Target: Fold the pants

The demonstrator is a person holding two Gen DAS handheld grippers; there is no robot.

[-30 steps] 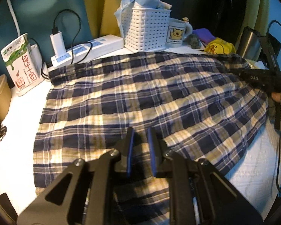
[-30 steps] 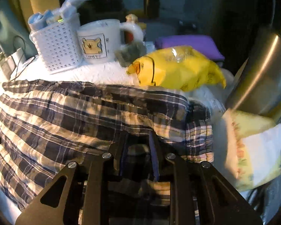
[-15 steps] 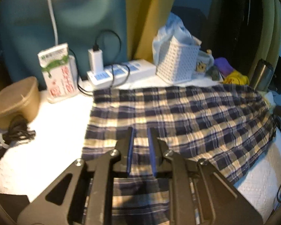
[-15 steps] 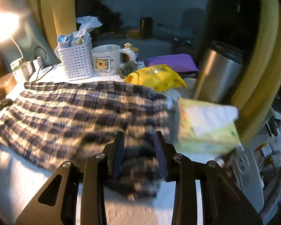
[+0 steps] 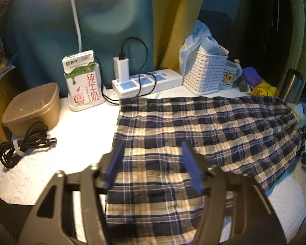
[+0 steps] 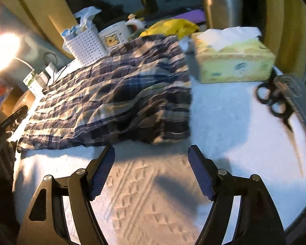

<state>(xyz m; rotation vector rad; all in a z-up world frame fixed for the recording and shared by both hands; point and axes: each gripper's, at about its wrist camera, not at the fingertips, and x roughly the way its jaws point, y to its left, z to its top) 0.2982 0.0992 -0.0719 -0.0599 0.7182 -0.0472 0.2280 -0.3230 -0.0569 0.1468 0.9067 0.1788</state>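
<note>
The navy-and-cream plaid pants [image 5: 204,134] lie spread flat on the white textured table cover, folded lengthwise. My left gripper [image 5: 153,159] hovers over their near left part, its jaws opening, with cloth lying below the blue pads but not pinched. In the right wrist view the pants [image 6: 120,94] lie ahead and to the left, rumpled at the near edge. My right gripper [image 6: 151,157] hangs over bare table cover just short of that edge, its jaws opening wide with nothing between them.
At the back stand a milk carton [image 5: 82,79], a power strip [image 5: 146,82], a white basket [image 5: 204,71] and a mug [image 5: 229,75]. A brown tub [image 5: 32,106] and coiled cable [image 5: 20,145] sit left. A tissue box [image 6: 232,59], scissors [image 6: 275,100] and steel tumbler [image 6: 220,2] lie right.
Both grippers let go of the plaid cloth and their jaws spread apart. The right gripper drew back off the pants onto bare cover; the left pulled back and rose a little.
</note>
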